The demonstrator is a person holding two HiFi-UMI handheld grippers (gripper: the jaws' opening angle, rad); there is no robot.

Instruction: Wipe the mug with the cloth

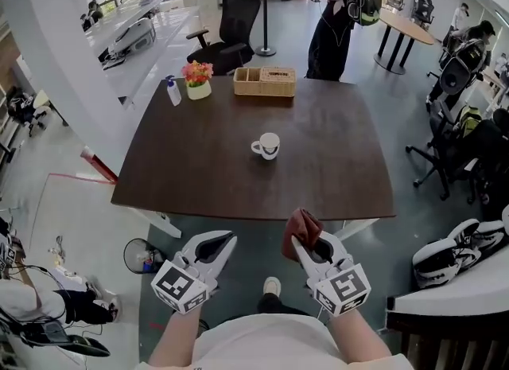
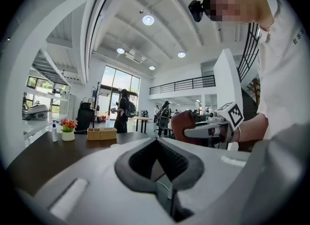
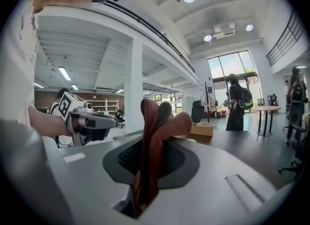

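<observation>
Right hand-held gripper: clamped on a rust-red terry cloth, bunched and sticking up out of the jaws. Left hand-held gripper: jaws together, nothing between them. Both held short of the near edge of the dark brown wooden worktop, not over it.

White ceramic mug with a dark marking: upright on the worktop, mouth up, well apart from both and roughly between the two. Ahead and a little to the left of the cloth-bearing right one; ahead and a little to the right of the empty left one. Handle turned toward the left one's side. No real difference in nearness, with the cloth tip perhaps slightly closer than the left jaws.

Judged step: approach, wiping not yet begun. Likely needed: carry the cloth forward and slightly leftward to the mug wall, and bring the left one forward to the handle side to steady it. Risk: a light mug sliding or tipping under a one-sided push.
</observation>
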